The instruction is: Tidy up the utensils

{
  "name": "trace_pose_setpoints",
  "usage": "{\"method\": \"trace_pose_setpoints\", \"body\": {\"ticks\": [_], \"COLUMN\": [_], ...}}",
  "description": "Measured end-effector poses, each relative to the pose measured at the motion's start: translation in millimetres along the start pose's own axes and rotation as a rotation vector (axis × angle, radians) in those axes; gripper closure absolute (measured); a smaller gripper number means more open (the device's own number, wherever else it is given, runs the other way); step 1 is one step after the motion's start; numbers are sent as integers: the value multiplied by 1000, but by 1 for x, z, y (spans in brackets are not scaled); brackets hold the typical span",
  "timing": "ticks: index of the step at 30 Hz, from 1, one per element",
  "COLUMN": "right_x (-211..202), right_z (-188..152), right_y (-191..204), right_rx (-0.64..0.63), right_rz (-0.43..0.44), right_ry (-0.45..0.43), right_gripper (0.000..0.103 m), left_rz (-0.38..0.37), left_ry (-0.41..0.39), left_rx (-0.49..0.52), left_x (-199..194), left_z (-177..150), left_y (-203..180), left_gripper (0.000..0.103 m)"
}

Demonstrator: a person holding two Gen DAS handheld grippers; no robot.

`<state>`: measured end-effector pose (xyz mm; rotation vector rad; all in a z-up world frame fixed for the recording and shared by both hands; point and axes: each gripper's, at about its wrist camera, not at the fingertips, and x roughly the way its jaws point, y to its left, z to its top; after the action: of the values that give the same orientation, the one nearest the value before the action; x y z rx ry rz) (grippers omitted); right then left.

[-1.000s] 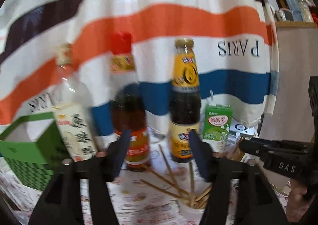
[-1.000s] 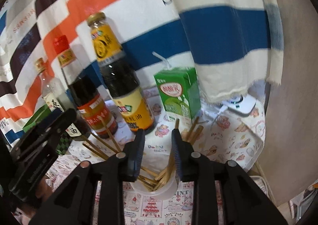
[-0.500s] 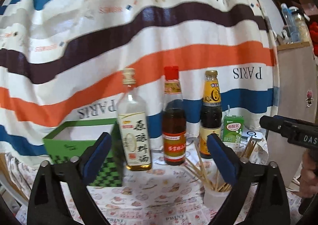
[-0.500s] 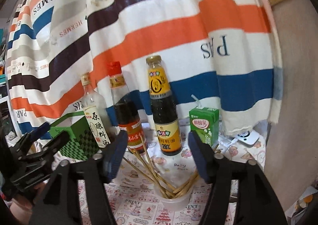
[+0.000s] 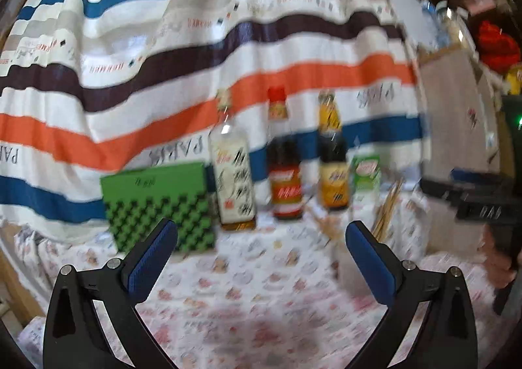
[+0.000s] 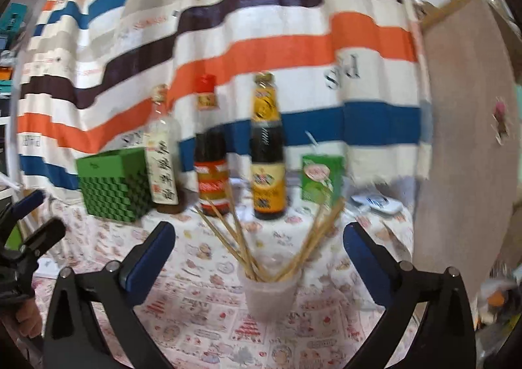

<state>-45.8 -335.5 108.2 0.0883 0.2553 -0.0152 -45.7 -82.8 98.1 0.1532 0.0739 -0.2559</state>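
**A:** Left wrist view first. What has changed since a second ago?

**B:** The left gripper (image 5: 261, 248) has pulled back: the three bottles that filled the frame now stand small at the back, and the whole green box (image 5: 160, 206) shows. Its jaws, half apart before, stand wide with nothing between them. The picture is blurred.

**A:** And the chopsticks?

**B:** The chopsticks (image 5: 386, 210) lean at the right, beside the green carton (image 5: 367, 173); their cup is too blurred to make out here.

**A:** Now the right wrist view.

**B:** The right gripper (image 6: 259, 246), nearly closed over the cup earlier, is opening wide and grips nothing. It has backed off too. The chopsticks (image 6: 235, 238) fan out of the clear cup (image 6: 269, 292) on the printed tablecloth (image 6: 202, 310), in front of the bottles.
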Motion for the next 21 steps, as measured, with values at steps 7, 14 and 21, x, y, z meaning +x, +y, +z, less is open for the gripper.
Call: {"method": "trace_pose_setpoints", "body": {"ticks": [7, 14, 21], "right_x": [11, 36, 49], "right_z": [-34, -61, -75], "right_y": [3, 0, 7], "right_rx": [-25, -10, -46], "right_rz": [-35, -11, -16], "right_ry": [-18, 49, 94], "right_gripper": [0, 0, 0], "left_rz": [56, 112, 96], "left_ry": [52, 99, 143], "left_rx": [-33, -44, -118], "left_x": [11, 26, 34], "left_z": [-40, -69, -75], "left_y": [3, 3, 14], "left_gripper": [1, 1, 1]}}
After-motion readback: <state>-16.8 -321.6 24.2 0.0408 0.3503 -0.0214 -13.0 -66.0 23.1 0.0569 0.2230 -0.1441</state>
